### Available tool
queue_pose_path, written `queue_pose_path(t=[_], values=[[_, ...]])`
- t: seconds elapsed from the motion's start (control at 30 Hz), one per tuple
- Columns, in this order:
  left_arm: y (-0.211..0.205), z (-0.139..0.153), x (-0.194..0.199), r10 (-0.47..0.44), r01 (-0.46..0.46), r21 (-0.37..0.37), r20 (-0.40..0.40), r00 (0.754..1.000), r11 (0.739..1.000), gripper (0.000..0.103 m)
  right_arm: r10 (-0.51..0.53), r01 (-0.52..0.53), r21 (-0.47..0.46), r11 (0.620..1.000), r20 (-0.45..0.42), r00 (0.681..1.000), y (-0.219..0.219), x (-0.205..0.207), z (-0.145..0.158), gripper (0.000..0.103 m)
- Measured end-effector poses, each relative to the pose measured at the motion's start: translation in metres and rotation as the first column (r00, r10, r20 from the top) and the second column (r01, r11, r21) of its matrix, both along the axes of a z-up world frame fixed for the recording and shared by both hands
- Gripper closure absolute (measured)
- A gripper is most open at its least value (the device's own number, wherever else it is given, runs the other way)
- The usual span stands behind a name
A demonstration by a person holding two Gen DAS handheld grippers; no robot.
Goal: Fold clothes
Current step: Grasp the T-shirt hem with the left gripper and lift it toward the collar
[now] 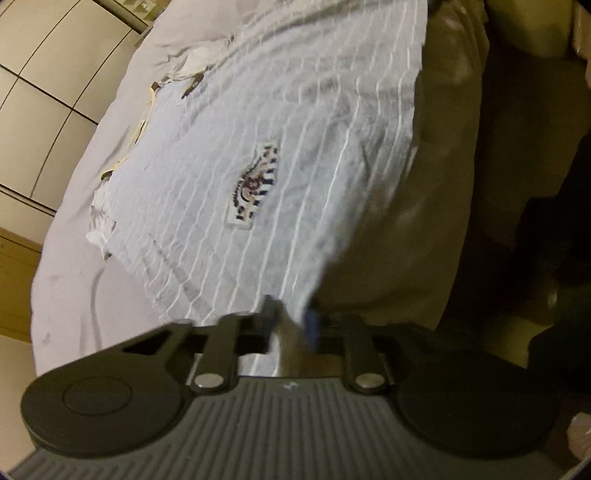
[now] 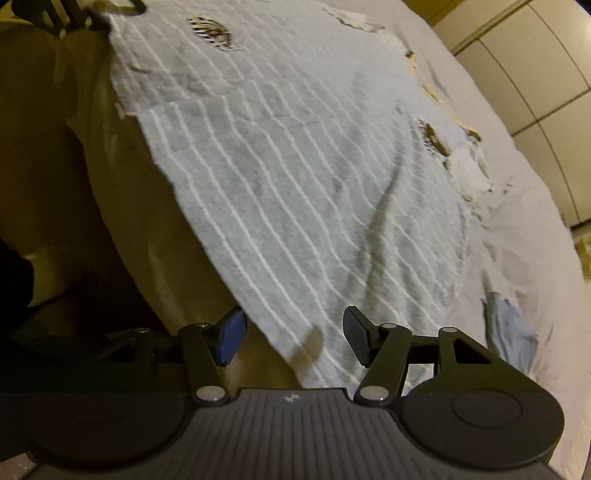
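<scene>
A pale blue shirt with thin white stripes (image 1: 280, 122) lies spread on a bed covered by a white sheet (image 1: 74, 258). It has an embroidered patch (image 1: 255, 184) and brown-trimmed edges. My left gripper (image 1: 291, 325) is shut on the shirt's near hem corner at the bed's edge. In the right wrist view the same shirt (image 2: 295, 177) fills the middle. My right gripper (image 2: 293, 338) is open, its fingers either side of the other hem corner, which lies between them. The left gripper also shows there at the top left (image 2: 74, 14).
The bed's tan side (image 1: 424, 184) drops away along the shirt's hem. A small blue cloth (image 2: 513, 332) lies on the sheet to the right. Cream wardrobe doors (image 2: 535, 74) stand beyond the bed. Dark shapes (image 1: 554, 240) fill the floor side.
</scene>
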State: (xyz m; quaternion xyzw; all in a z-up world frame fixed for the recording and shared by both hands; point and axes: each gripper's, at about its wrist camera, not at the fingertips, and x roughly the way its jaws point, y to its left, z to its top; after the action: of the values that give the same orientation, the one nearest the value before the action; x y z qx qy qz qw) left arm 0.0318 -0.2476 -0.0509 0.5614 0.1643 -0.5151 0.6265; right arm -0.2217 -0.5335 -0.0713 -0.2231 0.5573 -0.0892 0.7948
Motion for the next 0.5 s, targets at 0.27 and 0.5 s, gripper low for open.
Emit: queue_pose_path(t=[0.27, 0.5], values=[[-0.007, 0.054, 0.042, 0.197, -0.239, -0.169, -0.234, 0.952, 0.956, 0.100, 0.106, -0.106, 0.009, 0.994, 0.031, 0.994, 0.019, 0.002, -0.011, 0.034], [-0.015, 0.073, 0.056, 0.207, -0.247, -0.164, -0.229, 0.951, 0.955, 0.100, 0.028, -0.028, 0.003, 1.000, 0.056, 0.998, -0.003, 0.010, -0.003, 0.072]])
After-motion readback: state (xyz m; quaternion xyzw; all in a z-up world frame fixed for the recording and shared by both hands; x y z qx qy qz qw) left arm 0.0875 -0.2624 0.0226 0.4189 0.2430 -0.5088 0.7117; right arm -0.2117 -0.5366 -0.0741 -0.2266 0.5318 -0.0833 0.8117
